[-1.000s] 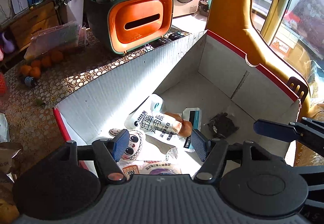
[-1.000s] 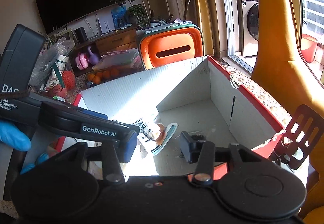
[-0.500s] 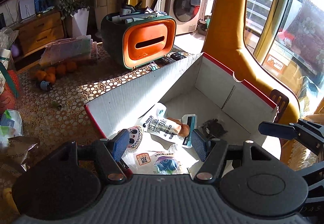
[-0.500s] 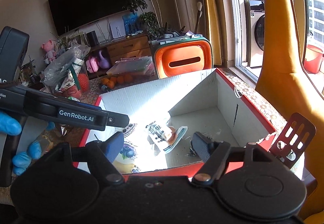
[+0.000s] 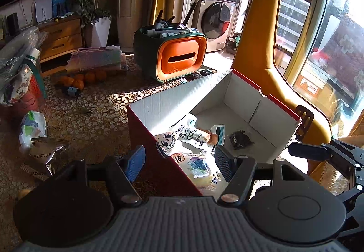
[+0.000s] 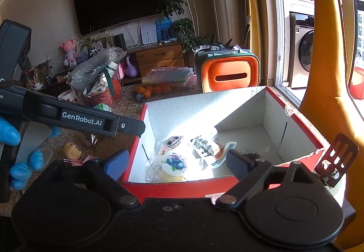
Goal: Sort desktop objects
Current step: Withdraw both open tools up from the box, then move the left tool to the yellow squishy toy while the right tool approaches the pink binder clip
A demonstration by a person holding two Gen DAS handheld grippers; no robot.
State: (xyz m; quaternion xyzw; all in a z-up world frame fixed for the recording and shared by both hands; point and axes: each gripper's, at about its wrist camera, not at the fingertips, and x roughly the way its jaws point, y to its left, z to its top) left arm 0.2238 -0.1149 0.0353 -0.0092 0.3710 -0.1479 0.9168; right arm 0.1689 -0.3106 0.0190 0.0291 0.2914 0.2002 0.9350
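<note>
The right gripper (image 6: 176, 166) hangs above the box (image 6: 173, 184), empty, its jaws having just spread wide. Several snacks (image 6: 173, 164) already lie inside; foil packets (image 5: 45, 153) on the table remain, the left gripper (image 5: 179, 162) half-open, holding nothing.

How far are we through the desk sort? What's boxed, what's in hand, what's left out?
Done: the red box holds the blueberry pack, chicken pack, cartoon-face pack and a dark clump. In hand: nothing; the right gripper has just been opening, empty, and the left gripper is open and empty. Left: silver packets, a white-green bag and a doll head on the table.
</note>
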